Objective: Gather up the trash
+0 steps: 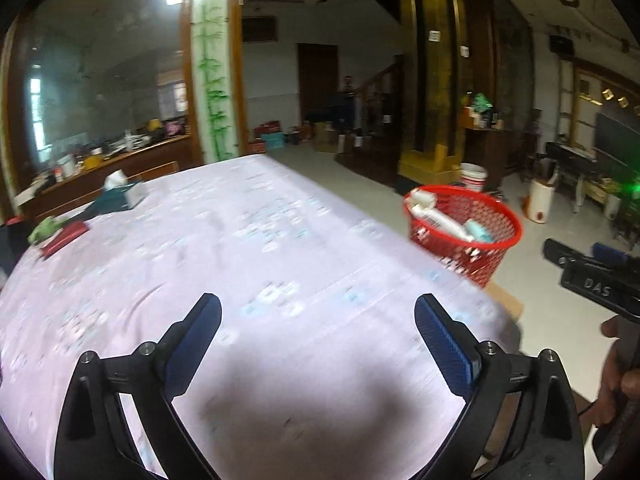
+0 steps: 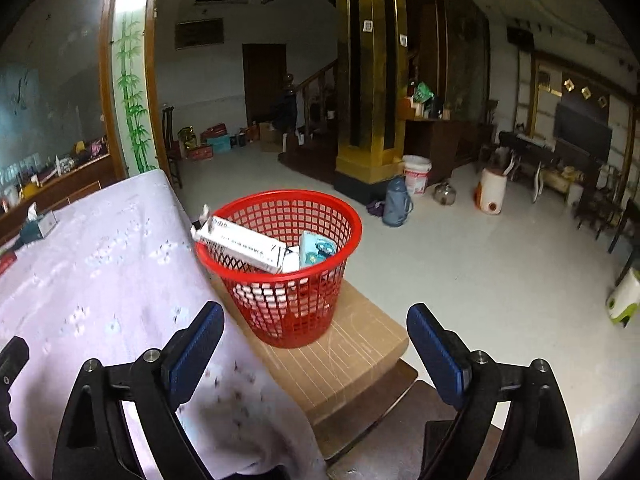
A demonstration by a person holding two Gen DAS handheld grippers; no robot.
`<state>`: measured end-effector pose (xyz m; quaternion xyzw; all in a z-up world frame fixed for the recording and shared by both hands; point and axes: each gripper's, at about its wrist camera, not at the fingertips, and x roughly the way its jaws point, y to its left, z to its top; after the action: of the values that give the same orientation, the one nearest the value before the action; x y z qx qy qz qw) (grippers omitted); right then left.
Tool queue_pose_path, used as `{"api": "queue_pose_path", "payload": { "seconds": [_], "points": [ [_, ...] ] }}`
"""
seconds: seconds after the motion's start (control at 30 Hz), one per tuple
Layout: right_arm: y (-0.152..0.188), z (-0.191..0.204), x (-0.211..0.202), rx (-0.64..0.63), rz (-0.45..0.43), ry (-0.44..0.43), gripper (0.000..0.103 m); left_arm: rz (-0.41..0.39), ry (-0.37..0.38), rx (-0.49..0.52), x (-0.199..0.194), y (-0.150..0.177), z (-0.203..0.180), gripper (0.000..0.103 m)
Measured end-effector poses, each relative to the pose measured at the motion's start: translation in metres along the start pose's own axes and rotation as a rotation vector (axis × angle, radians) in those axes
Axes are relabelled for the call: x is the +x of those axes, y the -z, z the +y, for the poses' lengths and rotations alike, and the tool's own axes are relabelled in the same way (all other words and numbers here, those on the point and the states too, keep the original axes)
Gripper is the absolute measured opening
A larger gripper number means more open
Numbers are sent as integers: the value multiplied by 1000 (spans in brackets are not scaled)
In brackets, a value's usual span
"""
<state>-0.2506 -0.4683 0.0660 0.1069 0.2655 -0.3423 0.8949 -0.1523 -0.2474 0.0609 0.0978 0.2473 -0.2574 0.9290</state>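
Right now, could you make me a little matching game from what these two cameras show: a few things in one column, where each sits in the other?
Things:
1. red basket
2. tissue box
3. long white carton
4. blue flask

Places:
A. on the floor by the gold pillar
B. on the brown box beside the table
C. far corner of the tablecloth
D. inside the basket, leaning on its rim

Pairs: 1-B, 2-C, 3-D, 4-A

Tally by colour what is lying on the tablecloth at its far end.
Teal: 1, tissue box
Green: 1, crumpled item
Red: 1, flat packet
Total: 3
The rest of the tablecloth is bare; both claws are open and empty.
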Motion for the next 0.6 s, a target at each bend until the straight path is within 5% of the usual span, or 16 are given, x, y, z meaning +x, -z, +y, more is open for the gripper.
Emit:
{"api": "queue_pose_path", "payload": {
  "seconds": [0.27, 0.6],
  "points": [
    [16, 17, -8, -27, -7, -11, 96, 46, -146, 8, 0, 19, 14, 99],
    [16, 15, -9, -27, -15, -5, 96, 15, -138, 86, -1, 21, -6, 99]
  ]
}}
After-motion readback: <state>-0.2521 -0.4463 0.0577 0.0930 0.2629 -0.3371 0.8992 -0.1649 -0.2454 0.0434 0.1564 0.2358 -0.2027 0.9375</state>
